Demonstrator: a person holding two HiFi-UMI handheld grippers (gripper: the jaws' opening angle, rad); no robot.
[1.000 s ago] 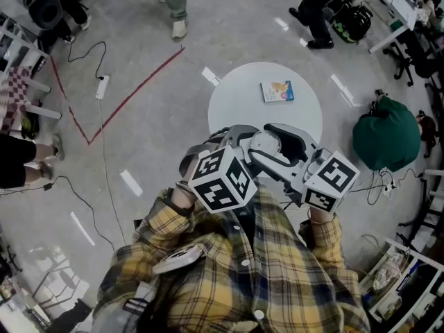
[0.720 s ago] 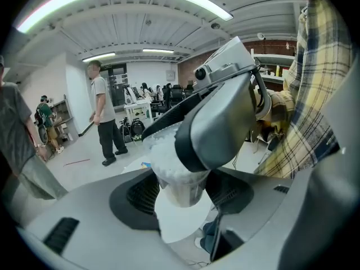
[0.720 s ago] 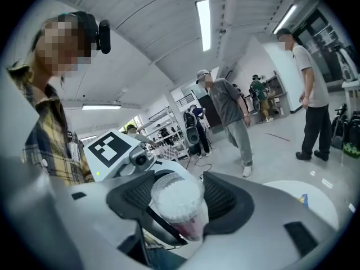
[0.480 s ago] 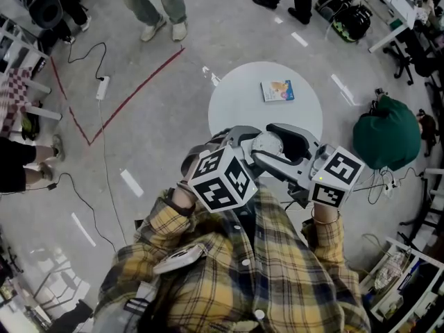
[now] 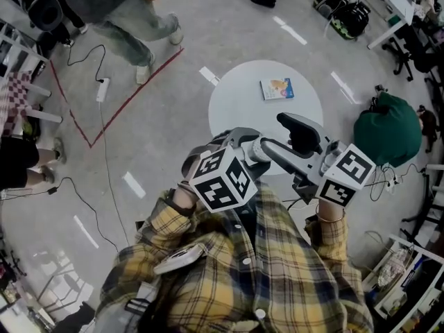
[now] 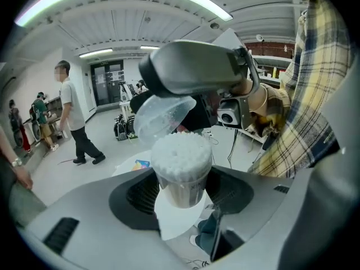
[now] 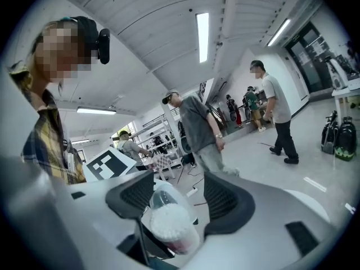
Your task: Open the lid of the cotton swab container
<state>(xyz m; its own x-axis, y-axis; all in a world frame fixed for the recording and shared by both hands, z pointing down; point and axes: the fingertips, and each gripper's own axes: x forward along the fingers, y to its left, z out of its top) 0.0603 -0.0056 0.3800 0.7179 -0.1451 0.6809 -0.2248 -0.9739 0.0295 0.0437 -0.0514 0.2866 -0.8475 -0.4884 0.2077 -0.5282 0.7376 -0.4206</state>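
Left tongs (image 6: 183, 198) pinching a clear round plastic container packed with white cotton swabs (image 6: 181, 170), held in the air above a round white table (image 5: 236, 103), its clear hinged lid (image 6: 162, 116) flipped up, right tongs (image 7: 179, 198) spread, jaws just opened wider, gripping nothing, close above the lid.

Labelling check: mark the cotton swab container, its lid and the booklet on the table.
cotton swab container (image 6: 181, 189), left gripper view, clear wall below the swabs.
lid (image 6: 160, 118), left gripper view, middle of the raised clear flap.
booklet (image 5: 277, 89), head view, centre of its cover.
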